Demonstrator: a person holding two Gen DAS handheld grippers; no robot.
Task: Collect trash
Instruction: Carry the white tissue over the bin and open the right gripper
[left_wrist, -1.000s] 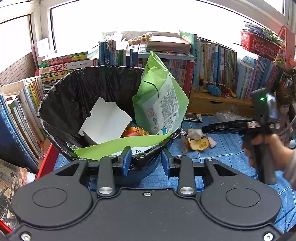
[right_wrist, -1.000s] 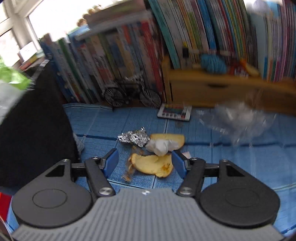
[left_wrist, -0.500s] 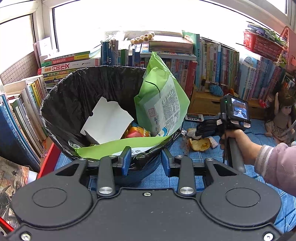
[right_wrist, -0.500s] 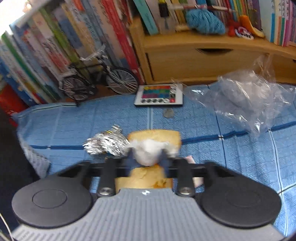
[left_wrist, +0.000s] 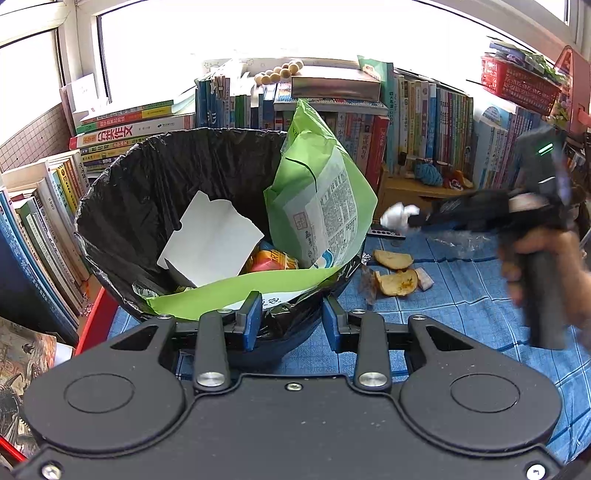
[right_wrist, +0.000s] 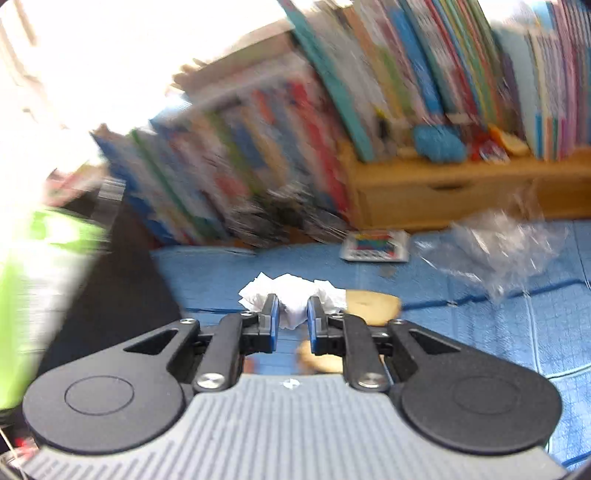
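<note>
Crumpled paper tissue (right_wrist: 291, 295), glossy bin liner (left_wrist: 177, 177)

Your left wrist view looks forward and down along its fingers, close over the near rim of the black-lined bin (left_wrist: 122, 173), with the book row (left_wrist: 424, 122) behind. Your right wrist view faces down across the blue cloth (right_wrist: 480, 325) toward the same books (right_wrist: 388, 81), blurred. Both views share the cloth (left_wrist: 461, 295), the wooden drawer unit (right_wrist: 443, 192) and the peel pieces (left_wrist: 393, 259).

right gripper (right_wrist: 291, 314) pinching crumpled tissue (right_wrist: 291, 291) (blurred bookshelf behind)
</note>
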